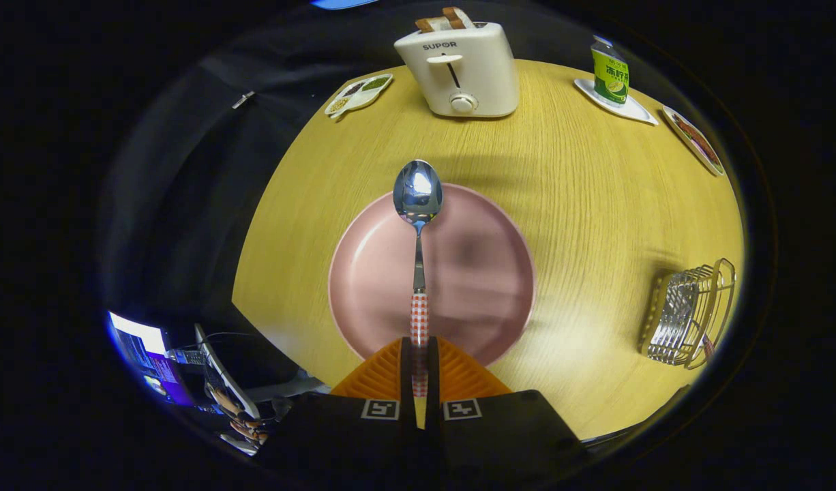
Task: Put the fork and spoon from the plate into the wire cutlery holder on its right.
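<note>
My gripper [419, 358] is shut on the spoon [418, 204], both orange fingers pressing its red-and-white checked handle. The spoon points straight ahead, its shiny bowl held above the far rim of the pink plate [486, 273]. The plate lies on the wooden table just beyond the fingers and looks bare. The wire cutlery holder [687, 314] stands to the right of the plate near the table's right edge; a red-checked handle tip shows at its lower side.
A white toaster [462, 68] with bread stands at the far side of the round table [595, 191]. A divided snack dish [358, 94] sits far left, a green carton on a white saucer [612, 75] far right, another small dish [694, 140] beside it.
</note>
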The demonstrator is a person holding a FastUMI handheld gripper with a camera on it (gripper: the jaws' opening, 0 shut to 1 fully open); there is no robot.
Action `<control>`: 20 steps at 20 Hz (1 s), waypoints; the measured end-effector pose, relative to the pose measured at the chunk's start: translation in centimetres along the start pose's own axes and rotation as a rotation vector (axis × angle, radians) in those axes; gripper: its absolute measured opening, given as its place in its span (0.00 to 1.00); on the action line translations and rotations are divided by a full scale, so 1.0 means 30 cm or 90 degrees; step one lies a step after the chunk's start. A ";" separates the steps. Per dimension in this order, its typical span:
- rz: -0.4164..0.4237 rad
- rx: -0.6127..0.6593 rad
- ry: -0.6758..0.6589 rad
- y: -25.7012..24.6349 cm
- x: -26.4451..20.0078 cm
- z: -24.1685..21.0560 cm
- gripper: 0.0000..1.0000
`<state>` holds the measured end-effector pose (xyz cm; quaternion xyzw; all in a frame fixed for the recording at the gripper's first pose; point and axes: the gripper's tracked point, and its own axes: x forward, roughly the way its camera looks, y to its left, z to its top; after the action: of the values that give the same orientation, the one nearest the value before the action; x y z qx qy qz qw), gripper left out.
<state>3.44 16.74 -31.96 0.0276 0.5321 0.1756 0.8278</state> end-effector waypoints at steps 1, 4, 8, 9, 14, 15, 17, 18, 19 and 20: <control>0.003 -0.003 0.000 -0.007 -0.041 -0.004 0.08; 0.018 -0.013 0.002 -0.031 -0.160 -0.009 0.09; 0.042 0.005 0.001 -0.086 -0.314 0.007 0.09; 0.051 0.008 0.003 -0.096 -0.356 0.004 0.09; 0.000 -0.062 0.038 -0.293 -0.566 -0.023 0.08; -0.011 -0.071 0.051 -0.339 -0.605 -0.032 0.08; -0.017 -0.067 0.084 -0.402 -0.672 -0.056 0.08; -0.019 -0.072 0.100 -0.437 -0.696 -0.062 0.09; -0.027 -0.077 0.116 -0.475 -0.717 -0.068 0.08; -0.035 -0.082 0.135 -0.511 -0.734 -0.077 0.08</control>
<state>-2.80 -4.99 -17.33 -0.0586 0.6047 0.1885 0.7716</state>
